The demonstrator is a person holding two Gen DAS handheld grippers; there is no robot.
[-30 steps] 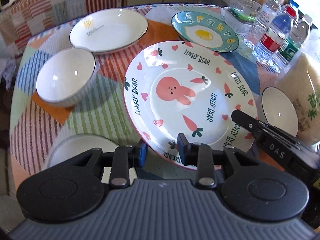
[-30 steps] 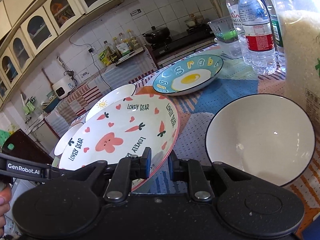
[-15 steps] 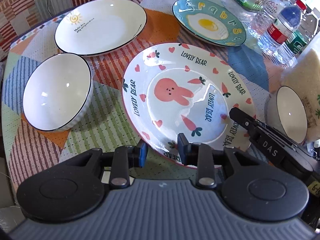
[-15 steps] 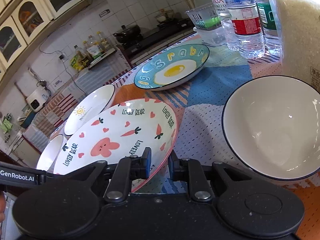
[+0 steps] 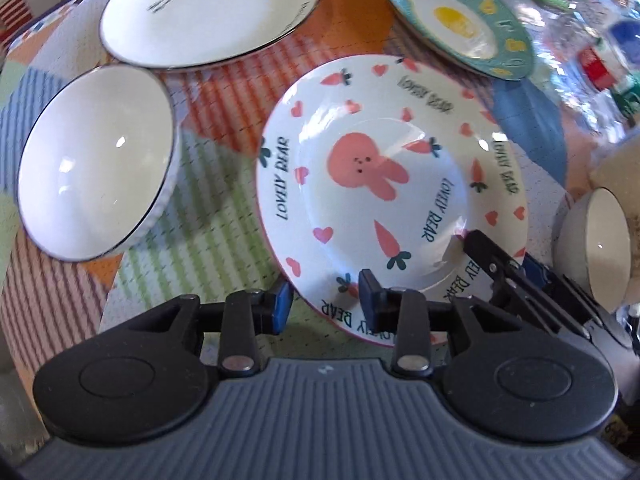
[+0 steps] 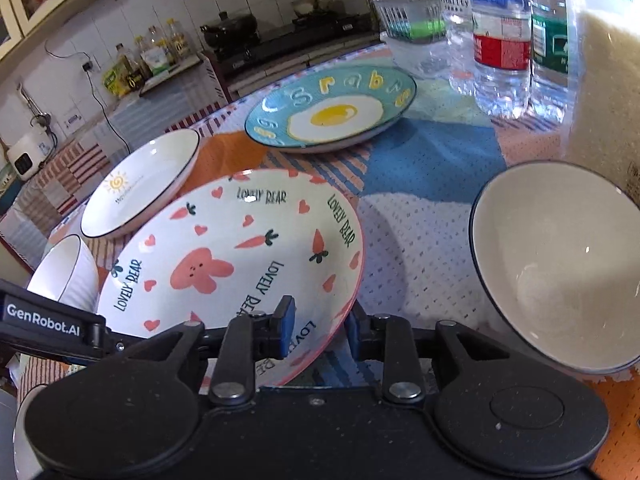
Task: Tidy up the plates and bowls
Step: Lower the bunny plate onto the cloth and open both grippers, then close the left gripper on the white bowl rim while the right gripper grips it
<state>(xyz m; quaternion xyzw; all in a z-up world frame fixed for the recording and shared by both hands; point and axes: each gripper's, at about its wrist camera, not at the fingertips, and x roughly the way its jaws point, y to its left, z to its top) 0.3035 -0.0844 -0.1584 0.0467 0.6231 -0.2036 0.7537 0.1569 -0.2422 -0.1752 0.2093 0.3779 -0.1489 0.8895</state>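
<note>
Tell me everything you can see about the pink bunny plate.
The bunny plate is a round, glossy, ceramic-looking white plate with a pink edge, a pink bunny in its well, and hearts, carrots and "LOVELY BEAR" lettering around its broad rim. It looks to lie flat on the patchwork tablecloth. The left gripper and right gripper each straddle its near rim, jaws opening, pads apparently not pressing it.

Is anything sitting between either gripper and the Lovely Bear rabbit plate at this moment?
Nothing visible is. The rabbit plate's near rim lies directly between the fingers of the left gripper, and its right edge between those of the right gripper. Both sets of jaws are opening around the rim, pads not pressing it.
</note>
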